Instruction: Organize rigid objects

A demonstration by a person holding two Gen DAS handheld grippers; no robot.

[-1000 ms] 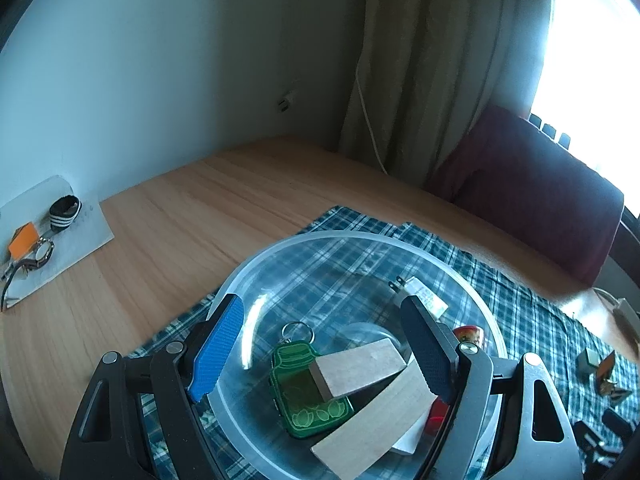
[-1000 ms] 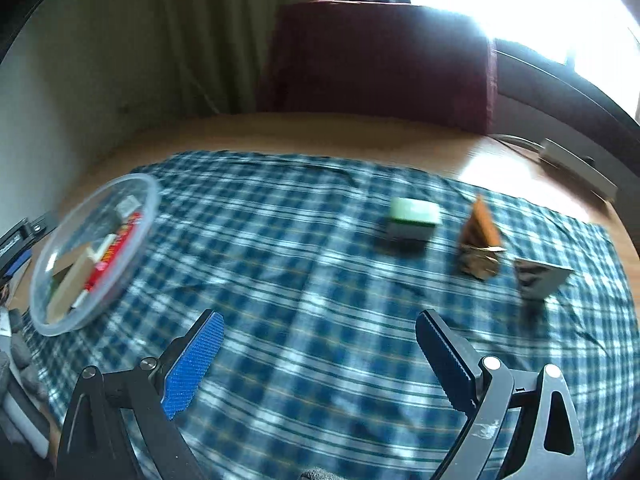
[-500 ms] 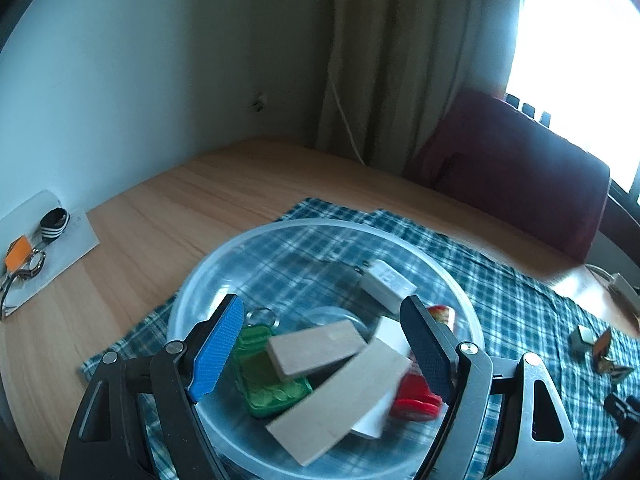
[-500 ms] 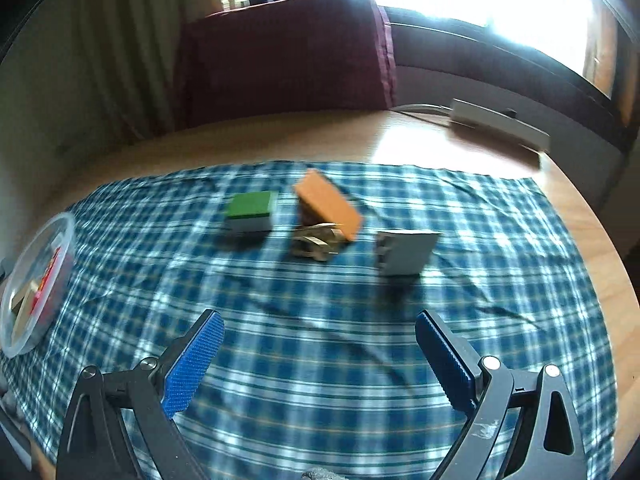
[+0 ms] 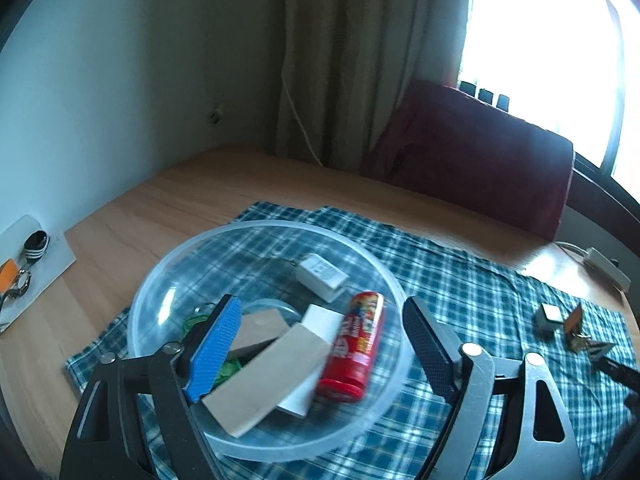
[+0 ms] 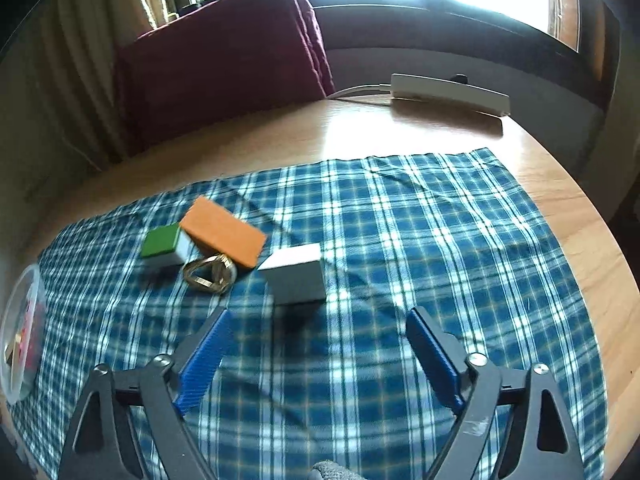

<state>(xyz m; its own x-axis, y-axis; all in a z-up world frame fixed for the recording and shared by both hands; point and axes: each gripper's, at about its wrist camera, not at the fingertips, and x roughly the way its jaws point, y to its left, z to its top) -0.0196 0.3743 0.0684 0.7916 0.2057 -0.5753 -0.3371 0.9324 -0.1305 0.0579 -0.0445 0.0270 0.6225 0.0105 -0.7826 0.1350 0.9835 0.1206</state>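
Note:
A clear plastic bowl (image 5: pixel 168 280) on the blue plaid cloth (image 5: pixel 460 280) holds a red can (image 5: pixel 354 348), wooden blocks (image 5: pixel 272 376), a white charger (image 5: pixel 322 276) and a green item (image 5: pixel 228 372). My left gripper (image 5: pixel 320 344) hovers open over the bowl, empty. In the right wrist view, a white block (image 6: pixel 296 274), an orange block (image 6: pixel 222 232), a green-topped block (image 6: pixel 164 244) and a brass ring piece (image 6: pixel 210 274) lie on the cloth (image 6: pixel 440 240). My right gripper (image 6: pixel 316 356) is open, just short of the white block. The bowl's rim (image 6: pixel 16 320) shows at far left.
A dark red chair (image 5: pixel 480 160) stands behind the wooden table (image 5: pixel 180 208). A white power strip (image 6: pixel 450 94) lies near the table's far edge. Keys and a watch on a white sheet (image 5: pixel 24 276) sit at the left. Curtains hang by the window.
The left gripper has drawn back and turned right, so the bowl sits lower left in its view. The right gripper has swung right and closer to the white, orange and green blocks.

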